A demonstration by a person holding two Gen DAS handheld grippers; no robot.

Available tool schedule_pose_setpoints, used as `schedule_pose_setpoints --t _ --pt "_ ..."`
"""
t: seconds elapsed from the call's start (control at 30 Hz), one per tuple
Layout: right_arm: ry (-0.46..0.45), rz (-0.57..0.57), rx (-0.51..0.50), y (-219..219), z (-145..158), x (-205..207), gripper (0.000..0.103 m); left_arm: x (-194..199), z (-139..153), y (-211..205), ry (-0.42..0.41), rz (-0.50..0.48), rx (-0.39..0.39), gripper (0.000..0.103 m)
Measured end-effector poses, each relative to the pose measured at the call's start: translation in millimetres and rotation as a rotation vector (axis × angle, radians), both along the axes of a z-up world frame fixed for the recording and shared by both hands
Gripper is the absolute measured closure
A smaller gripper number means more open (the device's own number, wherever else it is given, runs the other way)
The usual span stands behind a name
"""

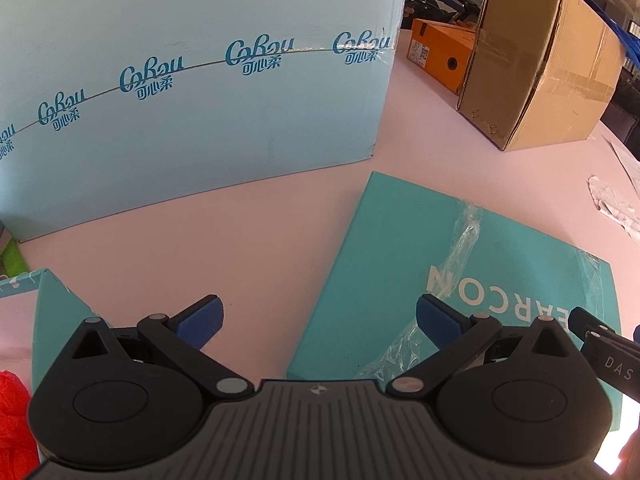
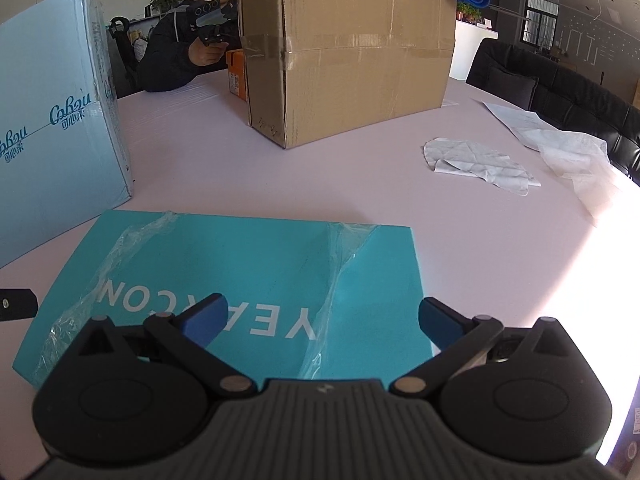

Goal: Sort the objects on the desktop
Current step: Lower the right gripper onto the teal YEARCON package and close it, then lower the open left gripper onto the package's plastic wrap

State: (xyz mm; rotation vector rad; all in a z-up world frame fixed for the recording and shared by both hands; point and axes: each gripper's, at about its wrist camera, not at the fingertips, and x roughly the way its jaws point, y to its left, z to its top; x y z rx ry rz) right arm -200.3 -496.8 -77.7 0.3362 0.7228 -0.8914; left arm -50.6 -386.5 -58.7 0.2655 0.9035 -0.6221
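Right wrist view: my right tongs (image 2: pixel 320 320) hang spread wide and empty over the near edge of the flat teal box (image 2: pixel 240 272), which lies on the pink table (image 2: pixel 460 240) with loose clear wrap (image 2: pixel 340 264) trailing across its lid. In the left wrist view my left tongs (image 1: pixel 320 320) are likewise parted and holding nothing, above bare table just left of that box (image 1: pixel 440 260). As I judge it, the box is the next pick: I should bite its thin near edge squarely, clear of the slippery wrap, and steady the far side with the left. Counted: one teal box, one pale blue carton (image 2: pixel 48 120), one brown carton (image 2: pixel 352 48), one orange box (image 1: pixel 440 52), two crumpled white sheets (image 2: pixel 472 160).
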Motion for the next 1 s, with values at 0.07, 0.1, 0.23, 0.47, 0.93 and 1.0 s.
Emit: schedule_pose_setpoints --t 0.07,0.1,0.23,0.47,0.93,1.0 --pt "0.005 -0.007 0.017 -0.7 -2.9 1.0 0.001 0.5 -0.3 1.0 -0.003 0.006 0.002 0.0" --pt "-0.002 -0.011 0.027 -1.6 -4.1 0.2 0.004 1.2 -0.5 1.5 -0.001 0.009 0.002 0.0" --pt "-0.047 -0.041 0.058 -5.3 -5.8 -6.3 0.01 3.3 -1.8 2.1 0.005 0.018 0.004 0.0" --pt "-0.009 -0.037 0.049 -5.0 -9.8 -3.6 0.046 -0.9 -2.9 -4.0 -0.001 -0.008 0.017 0.0" --pt "-0.053 0.009 0.063 -6.7 -8.3 -6.2 0.098 -2.7 -2.6 -8.1 -0.002 -0.01 0.015 0.0" --pt "-0.05 0.013 0.058 -5.8 -8.5 -6.1 0.098 -2.8 -2.3 -11.1 0.003 -0.012 0.01 0.0"
